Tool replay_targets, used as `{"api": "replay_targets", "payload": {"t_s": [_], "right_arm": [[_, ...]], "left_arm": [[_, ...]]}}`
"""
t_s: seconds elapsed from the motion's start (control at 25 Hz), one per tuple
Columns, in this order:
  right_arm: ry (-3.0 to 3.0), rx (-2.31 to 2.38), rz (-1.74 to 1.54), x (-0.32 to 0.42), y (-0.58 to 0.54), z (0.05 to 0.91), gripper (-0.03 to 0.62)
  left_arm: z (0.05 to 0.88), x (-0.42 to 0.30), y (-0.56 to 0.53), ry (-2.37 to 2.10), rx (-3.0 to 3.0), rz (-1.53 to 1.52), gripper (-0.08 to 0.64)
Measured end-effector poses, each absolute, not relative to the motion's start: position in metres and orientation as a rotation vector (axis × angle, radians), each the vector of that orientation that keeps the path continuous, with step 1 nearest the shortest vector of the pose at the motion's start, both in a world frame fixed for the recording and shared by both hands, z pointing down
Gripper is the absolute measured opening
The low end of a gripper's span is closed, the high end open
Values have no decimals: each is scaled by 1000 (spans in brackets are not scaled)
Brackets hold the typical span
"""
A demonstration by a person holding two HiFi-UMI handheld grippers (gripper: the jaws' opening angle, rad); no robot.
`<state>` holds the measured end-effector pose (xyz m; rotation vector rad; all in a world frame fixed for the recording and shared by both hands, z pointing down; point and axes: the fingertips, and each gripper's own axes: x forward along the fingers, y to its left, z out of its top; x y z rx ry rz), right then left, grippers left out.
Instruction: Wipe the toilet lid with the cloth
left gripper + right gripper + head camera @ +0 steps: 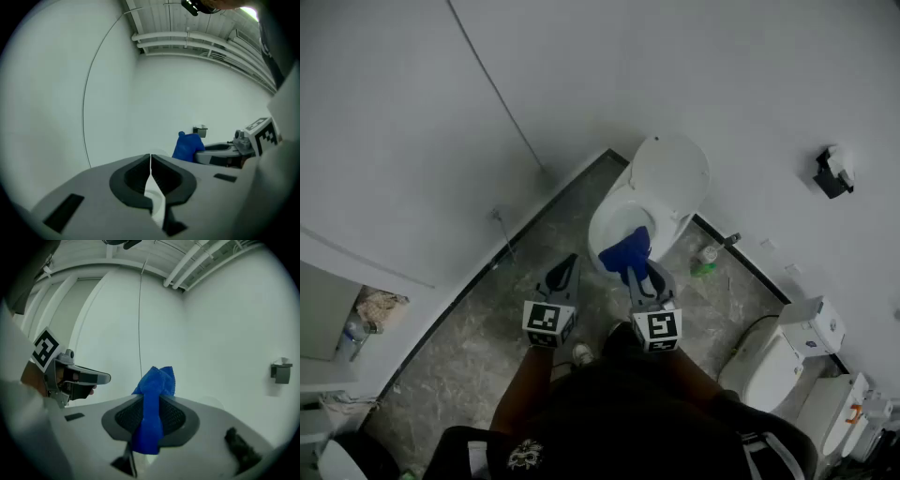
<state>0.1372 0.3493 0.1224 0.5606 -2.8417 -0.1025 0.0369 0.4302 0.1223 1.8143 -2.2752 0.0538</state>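
Observation:
A white toilet (619, 225) stands in the corner with its lid (670, 178) raised against the wall. My right gripper (636, 265) is shut on a blue cloth (626, 248), which hangs over the near rim of the bowl. In the right gripper view the blue cloth (153, 401) is pinched between the dark pads and sticks out past the tips. My left gripper (565, 274) floats left of the bowl, over the floor, jaws pressed together with nothing in them. From the left gripper view the blue cloth (187, 146) shows to the right.
A green bottle (705, 261) sits on the floor right of the toilet. A white bidet-like unit (773, 361) stands at the right. A black holder (832, 173) is mounted on the right wall. A thin pipe (497, 89) runs down the left wall. Marbled grey floor (478, 347).

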Motion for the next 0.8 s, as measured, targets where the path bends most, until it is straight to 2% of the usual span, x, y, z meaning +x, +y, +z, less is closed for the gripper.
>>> {"api": "replay_targets", "payload": {"t_s": [0.8], "right_arm": [[-2817, 706, 38, 52, 177, 166, 89]], "left_arm": [[149, -40, 242, -2078, 1970, 182, 15]]}}
